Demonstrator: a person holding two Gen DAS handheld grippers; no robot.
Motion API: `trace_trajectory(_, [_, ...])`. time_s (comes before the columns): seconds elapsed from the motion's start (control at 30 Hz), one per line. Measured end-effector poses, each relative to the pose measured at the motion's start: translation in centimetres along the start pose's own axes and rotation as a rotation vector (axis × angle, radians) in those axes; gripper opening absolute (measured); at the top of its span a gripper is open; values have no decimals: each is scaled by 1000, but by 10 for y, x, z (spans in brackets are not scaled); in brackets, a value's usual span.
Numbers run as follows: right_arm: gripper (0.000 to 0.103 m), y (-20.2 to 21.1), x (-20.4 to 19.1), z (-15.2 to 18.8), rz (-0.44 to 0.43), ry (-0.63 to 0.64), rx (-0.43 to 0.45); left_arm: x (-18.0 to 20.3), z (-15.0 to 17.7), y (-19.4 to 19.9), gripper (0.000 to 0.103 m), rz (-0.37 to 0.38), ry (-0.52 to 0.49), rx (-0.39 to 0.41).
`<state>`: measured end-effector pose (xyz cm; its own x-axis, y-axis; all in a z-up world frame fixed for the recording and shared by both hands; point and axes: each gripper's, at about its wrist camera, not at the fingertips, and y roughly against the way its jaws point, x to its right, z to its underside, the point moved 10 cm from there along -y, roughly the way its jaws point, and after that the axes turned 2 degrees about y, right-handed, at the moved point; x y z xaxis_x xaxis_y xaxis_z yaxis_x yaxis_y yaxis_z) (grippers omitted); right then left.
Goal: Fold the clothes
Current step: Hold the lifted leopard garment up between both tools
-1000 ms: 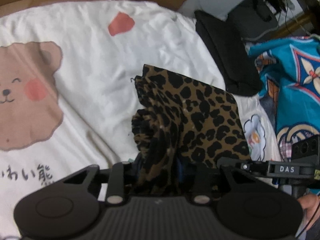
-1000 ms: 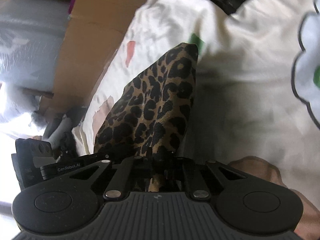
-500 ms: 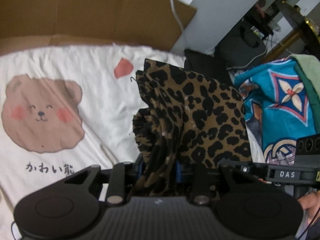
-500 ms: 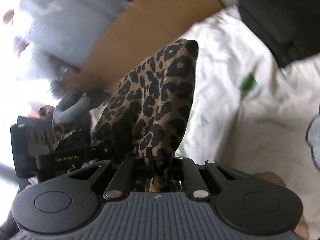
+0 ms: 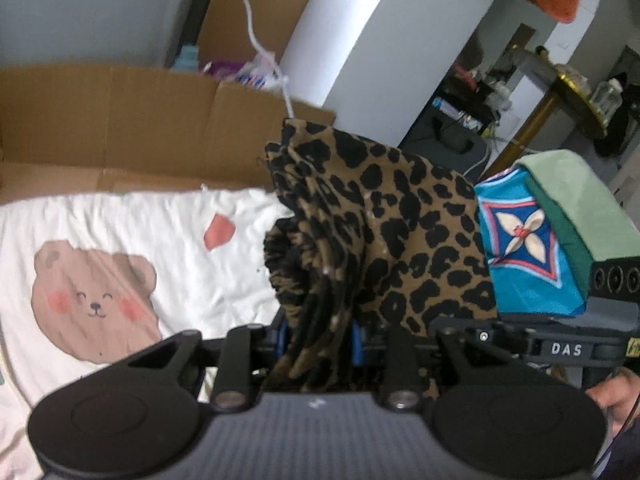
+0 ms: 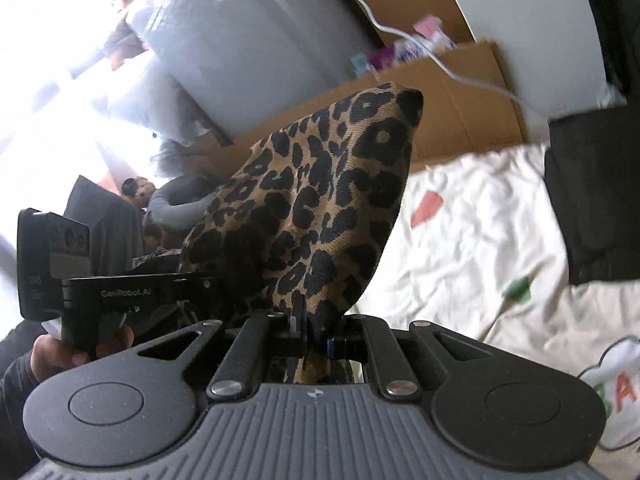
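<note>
A leopard-print garment [image 5: 384,232] hangs bunched above the bed, held at two places. My left gripper [image 5: 318,340] is shut on a thick gathered fold of it, and the cloth stands up in front of the lens. In the right wrist view the same leopard-print garment [image 6: 320,208] rises as a peak from my right gripper [image 6: 316,336], which is shut on a thin edge of it. The other gripper's body [image 6: 120,288] shows at the left of that view, gripped by a hand. The garment's lower part is hidden behind both grippers.
A white bedsheet [image 5: 132,240] with a bear print lies below. Brown cardboard [image 5: 120,120] lines the far side of the bed. A blue patterned cloth [image 5: 524,252] with a green one on it sits at the right. A black garment [image 6: 592,200] lies on the sheet.
Both grippers have risen with the leopard-print garment, lifting it off the sheet. The views now take in the cardboard, wall and room behind. The right view has rolled.
</note>
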<state>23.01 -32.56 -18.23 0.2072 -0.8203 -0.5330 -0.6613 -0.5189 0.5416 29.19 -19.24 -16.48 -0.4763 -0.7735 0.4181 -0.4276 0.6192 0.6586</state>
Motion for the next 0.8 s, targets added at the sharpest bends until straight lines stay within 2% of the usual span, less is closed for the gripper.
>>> trace_trajectory(0.2, [7,25,-22,-12,10,118,38,13,1,21,31,7,-2,63])
trace_trajectory(0.37, [7,33,-34,-10,34,182,68,20,4,33,31,-18,-28,121])
trace_trajectory(0.8, [7,37,-49,-12,63,273,108,31,7,52,31,-50,-28,179])
